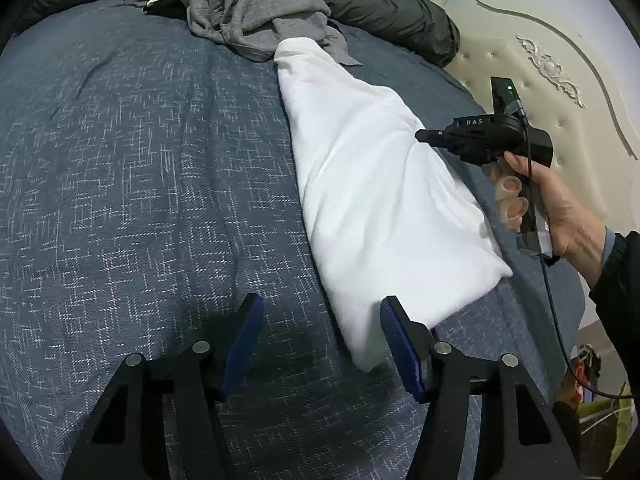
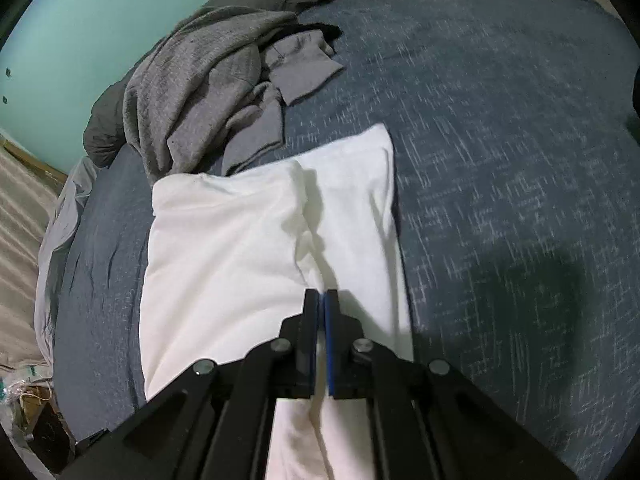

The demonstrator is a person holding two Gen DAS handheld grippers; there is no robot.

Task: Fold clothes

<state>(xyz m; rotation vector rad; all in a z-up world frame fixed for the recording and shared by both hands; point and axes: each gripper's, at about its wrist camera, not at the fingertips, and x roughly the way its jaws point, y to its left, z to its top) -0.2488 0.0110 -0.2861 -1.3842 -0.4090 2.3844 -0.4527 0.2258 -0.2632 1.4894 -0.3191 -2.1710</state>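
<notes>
We see a white garment [image 1: 372,200] lying folded into a long, narrow panel on the blue bedspread [image 1: 140,180], its length running from the near edge toward the far side. Its surface is smooth apart from a soft lengthwise crease, and one upper layer overlaps another along a fold line, clearer in the right wrist view [image 2: 240,248]. At the far end it narrows, where it meets a crumpled grey garment [image 1: 256,8]. We note that this grey piece is unfolded, heaped in loose ridges, one sleeve or hem trailing flat onto the bedspread toward the right [image 2: 308,76].
</notes>
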